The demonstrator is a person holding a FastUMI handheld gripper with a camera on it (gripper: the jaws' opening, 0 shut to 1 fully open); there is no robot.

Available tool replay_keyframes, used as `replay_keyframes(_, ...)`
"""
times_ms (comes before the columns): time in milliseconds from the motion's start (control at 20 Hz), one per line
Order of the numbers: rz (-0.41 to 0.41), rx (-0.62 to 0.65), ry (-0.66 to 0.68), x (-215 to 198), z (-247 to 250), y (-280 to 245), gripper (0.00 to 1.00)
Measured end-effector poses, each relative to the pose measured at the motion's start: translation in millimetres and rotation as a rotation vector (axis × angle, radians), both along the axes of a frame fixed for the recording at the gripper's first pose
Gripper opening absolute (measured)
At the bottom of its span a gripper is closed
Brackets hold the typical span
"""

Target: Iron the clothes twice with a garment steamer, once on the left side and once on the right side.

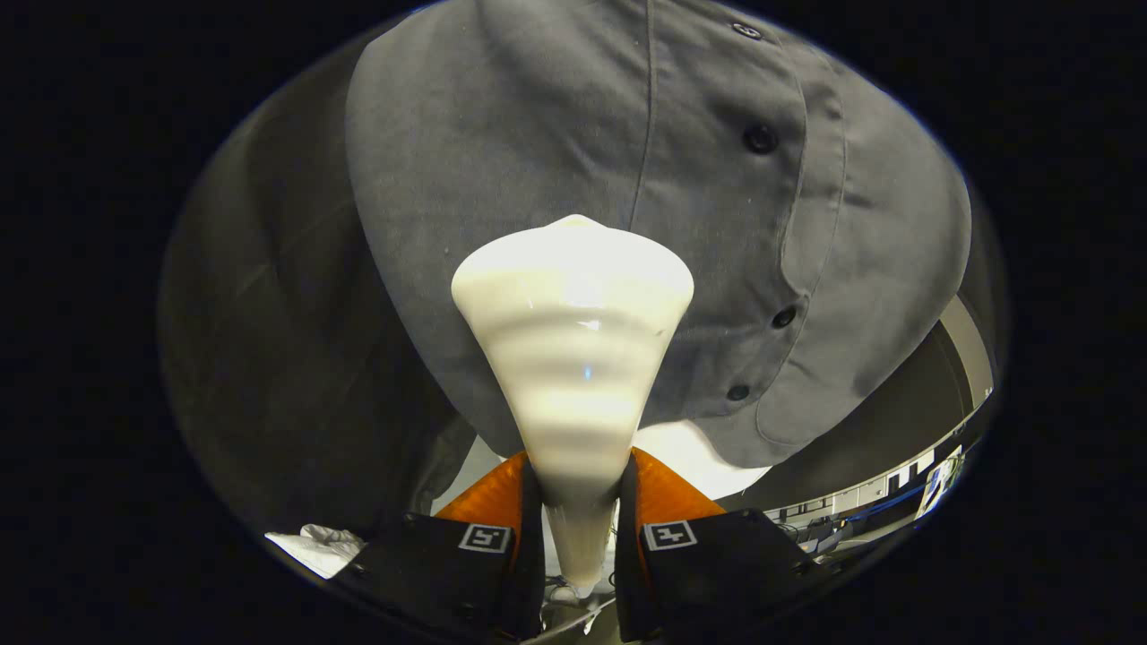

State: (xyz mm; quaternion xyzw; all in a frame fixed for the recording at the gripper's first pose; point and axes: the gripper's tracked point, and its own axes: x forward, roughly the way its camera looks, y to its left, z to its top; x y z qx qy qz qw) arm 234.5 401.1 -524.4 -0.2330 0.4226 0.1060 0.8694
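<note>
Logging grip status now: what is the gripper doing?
Gripper: shut on the steamer, its head against the grey shirt.

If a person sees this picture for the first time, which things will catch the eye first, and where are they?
First comes the white steamer, a ribbed cone clamped between the gripper fingers and widening ahead of them. Just beyond its head hangs a grey shirt, with a row of dark buttons down the placket, to the right of the steamer.
</note>
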Motion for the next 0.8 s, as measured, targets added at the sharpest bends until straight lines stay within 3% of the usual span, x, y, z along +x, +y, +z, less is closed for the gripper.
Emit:
replay_keyframes(300,-0.02,-0.023,0.046,-5.3,-44.9,-44.0,0.4)
replay_keyframes(800,-0.031,-0.047,0.111,-27.4,-72.5,-74.0,0.4)
